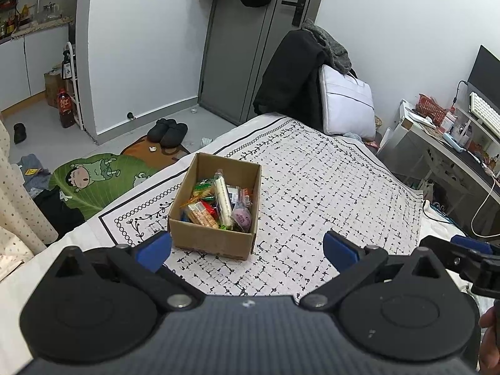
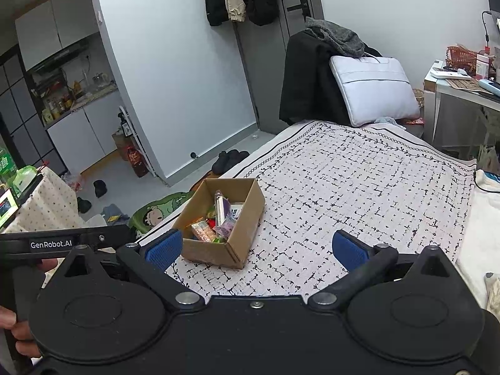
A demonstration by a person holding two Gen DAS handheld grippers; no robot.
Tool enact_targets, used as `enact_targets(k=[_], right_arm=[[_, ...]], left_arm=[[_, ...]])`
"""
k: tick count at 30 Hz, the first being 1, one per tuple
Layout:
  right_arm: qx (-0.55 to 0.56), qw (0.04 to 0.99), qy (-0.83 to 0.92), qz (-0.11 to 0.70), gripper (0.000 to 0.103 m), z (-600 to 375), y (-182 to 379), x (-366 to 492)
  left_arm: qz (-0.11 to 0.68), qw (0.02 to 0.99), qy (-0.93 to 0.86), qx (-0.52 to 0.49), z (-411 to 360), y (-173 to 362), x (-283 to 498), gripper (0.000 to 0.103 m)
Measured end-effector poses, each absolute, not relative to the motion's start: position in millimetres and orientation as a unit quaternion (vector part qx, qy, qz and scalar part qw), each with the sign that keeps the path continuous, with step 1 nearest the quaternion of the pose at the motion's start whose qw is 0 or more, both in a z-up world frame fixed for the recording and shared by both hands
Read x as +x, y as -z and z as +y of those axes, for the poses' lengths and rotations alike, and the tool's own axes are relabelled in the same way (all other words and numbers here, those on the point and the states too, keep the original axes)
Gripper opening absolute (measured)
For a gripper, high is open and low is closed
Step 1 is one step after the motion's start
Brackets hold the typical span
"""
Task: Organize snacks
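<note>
The cardboard box (image 1: 215, 240) at centre frame is plain brown, and the snacks (image 1: 215, 204) inside it are a jumble of orange, red, green, white and pale purple wrappers. Under it the bedspread (image 1: 328, 187) is white, scattered with short black dashes in a loose grid and edged by a black line, a ring chain and a leafy vine. Both the left gripper (image 1: 247, 250) and the right gripper (image 2: 257, 248) are black with blue pads on the jaws. At left in the left wrist view, the floor mat (image 1: 100, 181) is leaf green with a cartoon figure. Toward the upper right, the pillow (image 1: 347, 103) is pale lavender-white beside a black coat (image 1: 290, 78).
</note>
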State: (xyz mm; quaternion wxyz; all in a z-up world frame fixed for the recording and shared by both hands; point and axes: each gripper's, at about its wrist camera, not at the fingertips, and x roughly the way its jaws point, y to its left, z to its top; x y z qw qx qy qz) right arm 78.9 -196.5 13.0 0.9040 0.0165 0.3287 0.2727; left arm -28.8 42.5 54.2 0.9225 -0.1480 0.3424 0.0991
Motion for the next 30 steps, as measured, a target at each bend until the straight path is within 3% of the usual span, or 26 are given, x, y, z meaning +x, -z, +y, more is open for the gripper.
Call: enact_targets(k=[30], right_arm=[[0.010,0.906,-0.263,0.333,0.103,-198.4,-10.2,76.3]], left_arm=[[0.343,0.923,-0.097,-0.146,44.1,-52.7,-32.8,0.103]])
